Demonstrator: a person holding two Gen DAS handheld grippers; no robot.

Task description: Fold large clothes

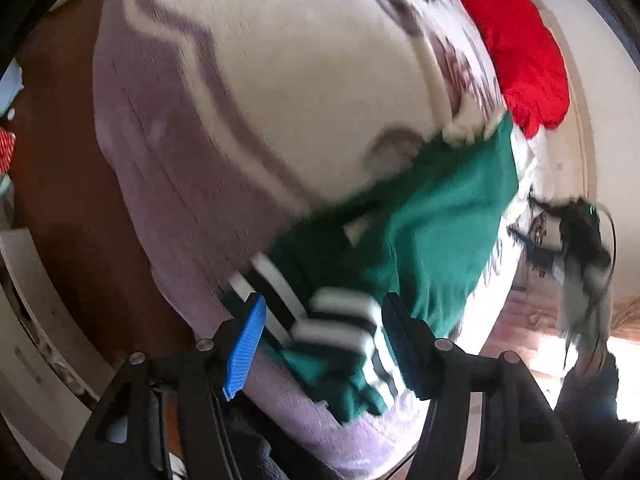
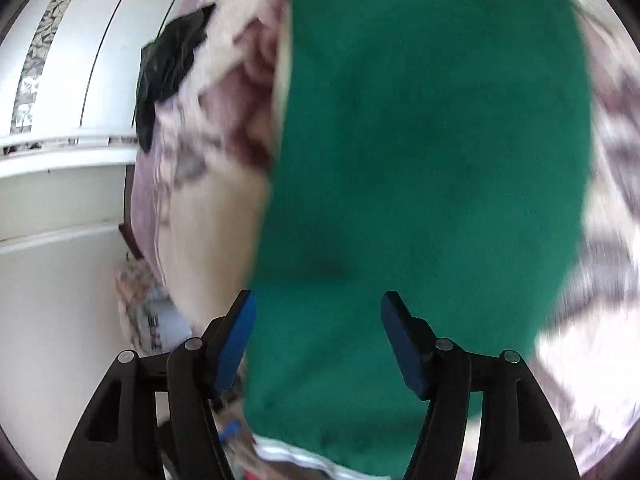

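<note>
A green garment [image 1: 432, 224] with black-and-white striped trim [image 1: 336, 328] lies rumpled on a bed with a lilac and cream cover [image 1: 248, 92]. My left gripper [image 1: 322, 340] is open just above the striped trim, its blue pads [image 1: 244, 352] to either side of it. In the right wrist view the same green garment [image 2: 432, 152] lies flatter and fills the middle. My right gripper [image 2: 320, 340] is open over its near end and holds nothing. Both views are blurred by motion.
A red cloth [image 1: 520, 52] lies at the bed's far right and a black garment [image 2: 168, 68] on its far left edge. White wardrobe doors [image 2: 68, 80] stand to the left. Brown floor [image 1: 60, 200] runs along the bed's left side.
</note>
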